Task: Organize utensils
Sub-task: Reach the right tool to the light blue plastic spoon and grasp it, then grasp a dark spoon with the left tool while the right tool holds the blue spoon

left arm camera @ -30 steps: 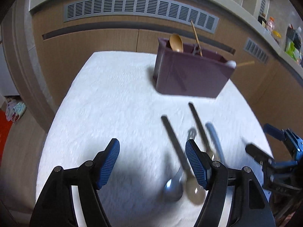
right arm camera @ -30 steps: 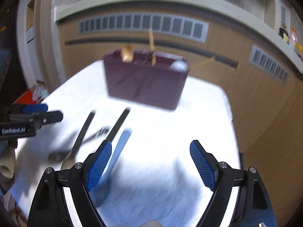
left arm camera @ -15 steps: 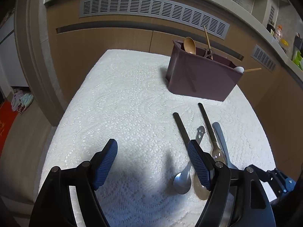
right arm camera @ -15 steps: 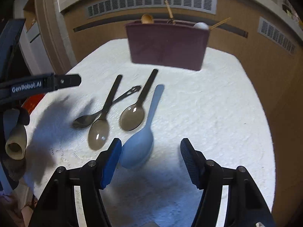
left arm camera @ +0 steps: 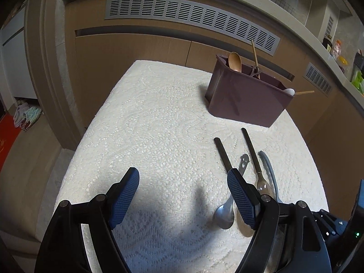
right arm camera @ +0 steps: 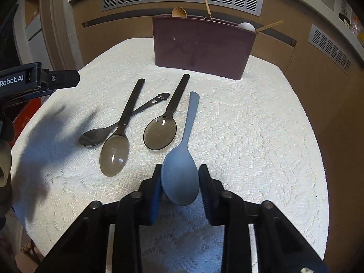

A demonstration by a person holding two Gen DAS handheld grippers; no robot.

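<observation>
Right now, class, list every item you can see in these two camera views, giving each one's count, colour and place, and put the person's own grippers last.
Blue spoon: one, light blue, on the cloth, bowl between the right gripper's pads.
Smoky spoons: two, translucent brown bowls with black handles, on the cloth left of the blue spoon.
Metal spoon: one, dark grey, its handle passing under the leftmost smoky spoon.
Utensil holder: one, maroon, at the table's far side.
Wooden spoon: one, tan, standing in the holder.
Chopsticks: wooden, sticking out of the holder; count unclear.
Tablecloth: one, white lace, covering the table.
Left gripper: open, above bare cloth.
Right gripper: pads flank the blue spoon's bowl; contact unclear.
</observation>
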